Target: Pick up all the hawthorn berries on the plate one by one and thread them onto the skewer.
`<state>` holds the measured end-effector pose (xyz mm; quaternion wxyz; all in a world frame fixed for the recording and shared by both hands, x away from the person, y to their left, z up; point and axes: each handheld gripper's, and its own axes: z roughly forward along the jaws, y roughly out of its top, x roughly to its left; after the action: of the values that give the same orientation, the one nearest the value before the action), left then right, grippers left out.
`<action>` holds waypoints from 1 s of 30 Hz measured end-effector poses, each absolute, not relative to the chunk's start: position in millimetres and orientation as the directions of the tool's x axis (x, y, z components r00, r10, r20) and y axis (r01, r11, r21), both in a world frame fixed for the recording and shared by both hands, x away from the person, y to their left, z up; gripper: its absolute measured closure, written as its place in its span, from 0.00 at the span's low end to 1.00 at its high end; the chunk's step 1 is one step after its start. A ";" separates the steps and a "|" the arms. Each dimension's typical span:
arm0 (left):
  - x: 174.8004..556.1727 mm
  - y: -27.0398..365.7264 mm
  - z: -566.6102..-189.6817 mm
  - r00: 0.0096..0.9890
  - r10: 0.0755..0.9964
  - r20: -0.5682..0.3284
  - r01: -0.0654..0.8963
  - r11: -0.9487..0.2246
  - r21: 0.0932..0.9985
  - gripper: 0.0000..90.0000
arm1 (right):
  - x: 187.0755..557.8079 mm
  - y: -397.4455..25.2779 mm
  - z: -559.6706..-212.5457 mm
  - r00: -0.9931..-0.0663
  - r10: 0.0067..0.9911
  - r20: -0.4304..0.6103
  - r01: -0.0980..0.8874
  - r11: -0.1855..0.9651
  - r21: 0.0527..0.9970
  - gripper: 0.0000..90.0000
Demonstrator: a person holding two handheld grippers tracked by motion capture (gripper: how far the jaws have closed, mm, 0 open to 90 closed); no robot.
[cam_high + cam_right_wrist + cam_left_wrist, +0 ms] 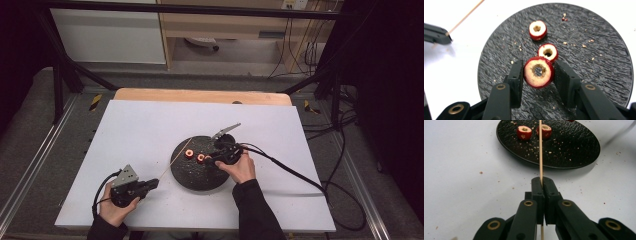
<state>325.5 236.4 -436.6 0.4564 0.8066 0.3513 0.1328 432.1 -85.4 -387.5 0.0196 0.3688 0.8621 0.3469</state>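
**Skewer clamped left, cored fruit between right jaws**

Left gripper [541,182]: jaws pressed together on a thin wooden skewer [540,150], which runs forward over the black plate [574,150].

Right gripper [538,75]: pinching a cored red fruit [539,72] above the plate. Two more cored fruits [537,30] lie just beyond its tips.

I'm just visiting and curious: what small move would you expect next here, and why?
Probably lift the cored red fruit off the black plate toward the wooden skewer. The right tool grips the fruit, hole facing out; the left tool clamps the skewer, seemingly for threading.
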 end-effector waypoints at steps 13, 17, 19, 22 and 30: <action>324.9 235.6 -437.2 0.713 0.693 -0.103 0.443 -0.332 0.833 0.98 | 411.5 -105.5 -394.3 -0.654 0.675 0.342 0.614 0.209 0.761 0.68; 324.7 235.4 -437.6 0.710 0.696 -0.104 0.442 -0.325 0.836 0.98 | 402.2 -109.1 -398.4 -0.628 0.665 0.404 0.590 0.069 0.804 0.68; 324.4 235.1 -438.0 0.709 0.698 -0.104 0.441 -0.322 0.838 0.98 | 398.0 -109.7 -401.0 -0.610 0.662 0.436 0.583 0.002 0.813 0.68; 323.6 234.3 -437.7 0.708 0.699 -0.103 0.437 -0.320 0.841 0.98 | 393.6 -109.1 -404.8 -0.598 0.659 0.457 0.563 -0.062 0.824 0.68; 322.1 232.2 -437.9 0.707 0.700 -0.101 0.432 -0.314 0.846 0.98 | 385.5 -104.1 -415.1 -0.564 0.646 0.514 0.527 -0.199 0.827 0.68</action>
<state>322.1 232.2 -437.9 0.4661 0.7977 0.3546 0.1438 385.5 -104.1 -415.1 0.0483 0.4645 0.6311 0.6193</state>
